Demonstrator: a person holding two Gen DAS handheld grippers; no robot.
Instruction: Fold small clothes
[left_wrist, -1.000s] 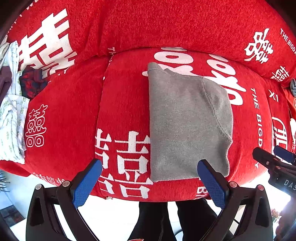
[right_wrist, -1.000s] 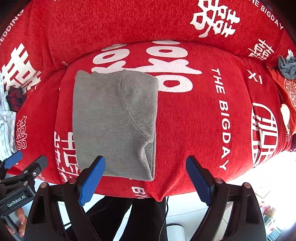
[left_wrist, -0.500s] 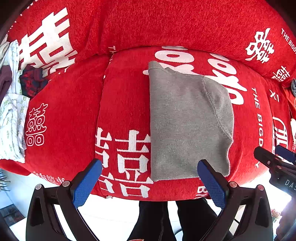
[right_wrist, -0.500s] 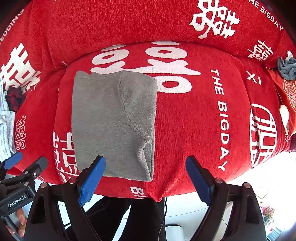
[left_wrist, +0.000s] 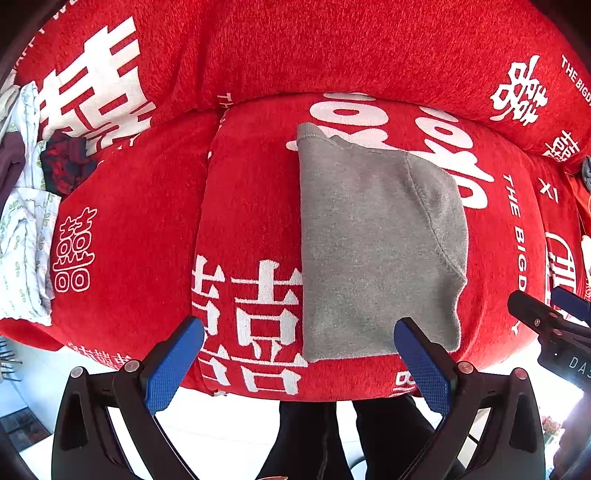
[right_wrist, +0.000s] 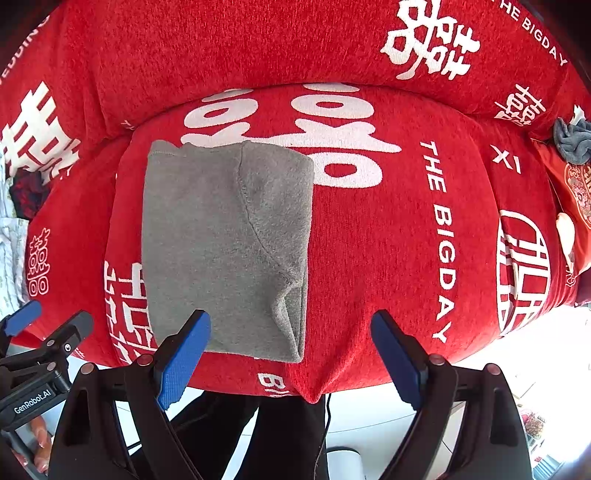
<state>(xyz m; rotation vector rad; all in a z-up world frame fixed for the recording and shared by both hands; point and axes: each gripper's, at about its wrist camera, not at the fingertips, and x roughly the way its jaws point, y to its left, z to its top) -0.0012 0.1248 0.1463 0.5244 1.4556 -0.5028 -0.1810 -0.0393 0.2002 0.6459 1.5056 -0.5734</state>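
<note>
A grey fleece garment lies folded into a rectangle on the red sofa seat cushion; it also shows in the right wrist view. My left gripper is open and empty, held near the cushion's front edge just below the garment's near hem. My right gripper is open and empty, near the garment's near right corner. Each gripper shows at the edge of the other's view: the right gripper and the left gripper.
A pile of other clothes lies on the sofa at the left. A small grey cloth and a red patterned cushion sit at the right. The sofa backrest rises behind. The person's dark legs stand below the cushion's edge.
Both grippers have eased slightly forward and down; the garment sits a little lower in view. Nothing was gripped or released.
</note>
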